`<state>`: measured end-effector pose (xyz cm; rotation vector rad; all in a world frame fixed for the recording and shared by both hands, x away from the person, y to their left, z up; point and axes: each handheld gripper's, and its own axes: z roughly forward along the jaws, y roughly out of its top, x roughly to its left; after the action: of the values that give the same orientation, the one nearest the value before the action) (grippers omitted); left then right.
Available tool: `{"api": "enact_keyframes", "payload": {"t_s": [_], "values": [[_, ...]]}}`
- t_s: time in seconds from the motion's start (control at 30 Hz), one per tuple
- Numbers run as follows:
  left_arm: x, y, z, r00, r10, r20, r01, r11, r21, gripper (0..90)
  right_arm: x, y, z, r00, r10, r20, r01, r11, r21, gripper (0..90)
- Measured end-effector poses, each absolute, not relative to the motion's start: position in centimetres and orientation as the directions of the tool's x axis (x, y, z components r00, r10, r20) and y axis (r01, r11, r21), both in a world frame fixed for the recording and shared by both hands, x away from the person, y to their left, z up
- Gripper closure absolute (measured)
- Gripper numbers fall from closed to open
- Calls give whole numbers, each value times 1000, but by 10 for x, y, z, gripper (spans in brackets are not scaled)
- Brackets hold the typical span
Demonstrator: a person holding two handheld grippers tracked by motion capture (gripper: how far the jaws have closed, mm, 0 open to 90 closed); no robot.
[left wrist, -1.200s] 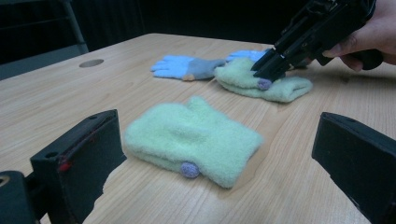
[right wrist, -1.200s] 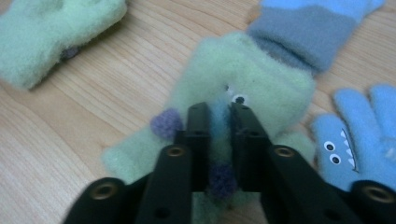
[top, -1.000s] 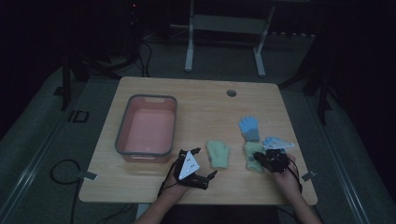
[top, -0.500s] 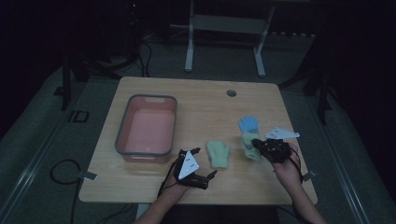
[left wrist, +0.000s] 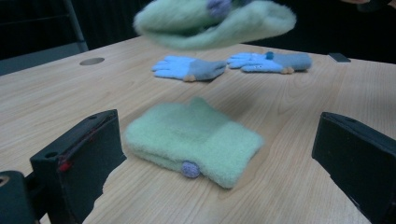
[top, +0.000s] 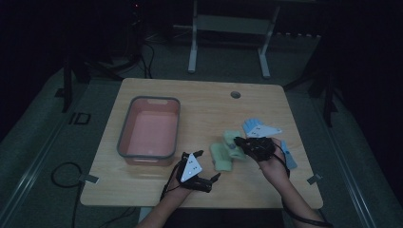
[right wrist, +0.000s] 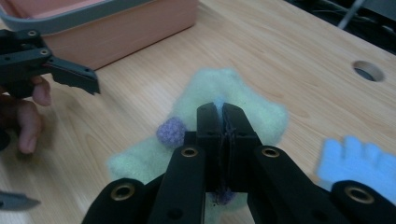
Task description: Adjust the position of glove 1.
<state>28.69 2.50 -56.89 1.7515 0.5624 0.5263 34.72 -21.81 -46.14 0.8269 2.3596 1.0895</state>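
We hold the right tool [right wrist: 222, 112] clenched on a pale green mitten [right wrist: 243, 100]. Its two black jaws meet flat against each other with the fleece pinched between them, and a small purple pompom [right wrist: 170, 131] sits just left of the jaws in the right gripper view. In the high view this raised mitten [top: 233, 138] hangs at the tip of the right tool [top: 240, 141], above the counter [top: 204, 99] and near its right-centre. In the left gripper view the same mitten [left wrist: 215, 23] appears blurred at the top, clear of the wood.

We keep the left tool [top: 205, 166] released: its jaws stand wide apart. A second green mitten [left wrist: 194, 140] lies flat on the counter between and ahead of them, untouched by either jaw. Its own purple pompom [left wrist: 190, 168] faces the camera. In the high view this mitten [top: 220, 156] rests just left of the right hand [top: 271, 164].

Two light blue gloves with grey cuffs [left wrist: 189, 68] [left wrist: 271, 61] lie side by side farther back on the counter, well apart from the left tool. A pink bin with a grey rim [top: 148, 154] stands at the left half of the counter, near the left hand [top: 183, 187].
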Motion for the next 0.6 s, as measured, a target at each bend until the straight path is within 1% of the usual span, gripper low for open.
{"api": "enact_keyframes", "payload": {"t_s": [0.2, 0.37, 0.6], "values": [[287, 25, -569, 783, 619, 56, 103, -219, 970, 20, 349, -200, -474, -764, 634, -115, 338, 546, 766, 868], [287, 25, -569, 785, 617, 59, 101, -221, 970, 20, 350, -189, -492, -779, 616, -116, 347, 579, 738, 868], [287, 24, -569, 786, 615, 62, 100, -226, 969, 20, 352, -183, -512, -781, 616, -105, 377, 597, 708, 867]]}}
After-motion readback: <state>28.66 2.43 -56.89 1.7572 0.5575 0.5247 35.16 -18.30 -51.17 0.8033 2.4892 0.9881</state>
